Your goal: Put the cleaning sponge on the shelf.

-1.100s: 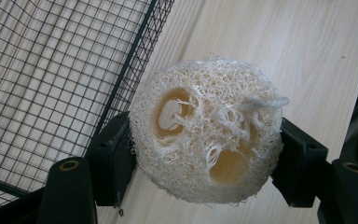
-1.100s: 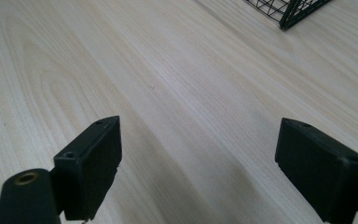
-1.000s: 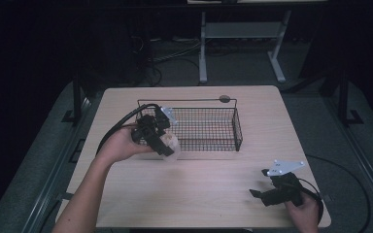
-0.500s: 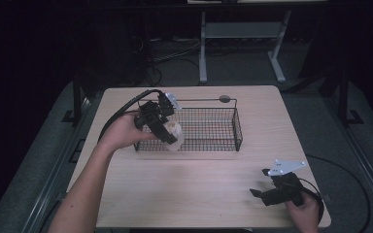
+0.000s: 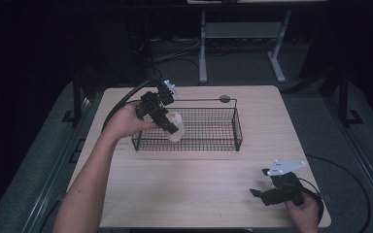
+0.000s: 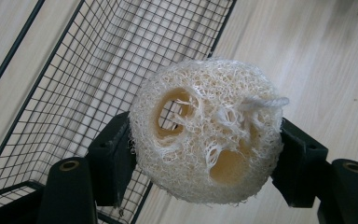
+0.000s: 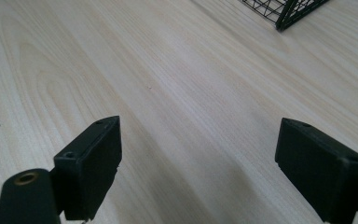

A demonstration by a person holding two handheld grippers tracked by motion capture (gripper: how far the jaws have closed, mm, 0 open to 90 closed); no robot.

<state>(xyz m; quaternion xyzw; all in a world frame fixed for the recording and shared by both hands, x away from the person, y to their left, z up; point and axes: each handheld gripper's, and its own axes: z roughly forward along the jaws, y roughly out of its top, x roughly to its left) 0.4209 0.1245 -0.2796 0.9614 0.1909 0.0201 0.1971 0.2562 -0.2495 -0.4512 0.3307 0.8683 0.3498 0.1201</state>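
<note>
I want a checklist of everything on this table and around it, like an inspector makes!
Surface: pale wood table, bare grain.
Job's things: loofah sponge held at the near left wall of the black wire basket.
Clutter: small dark round thing by the far edge.
Grippers: left hand-held gripper shut on the loofah sponge; right hand-held gripper open, low over the table.
Cables: black cable loops off the right edge.
Surroundings: dark room, pale metal stand behind.

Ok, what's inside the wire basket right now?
The wire basket looks empty where its mesh floor shows. The left gripper holds the loofah over its left end, covering the floor beneath.
</note>
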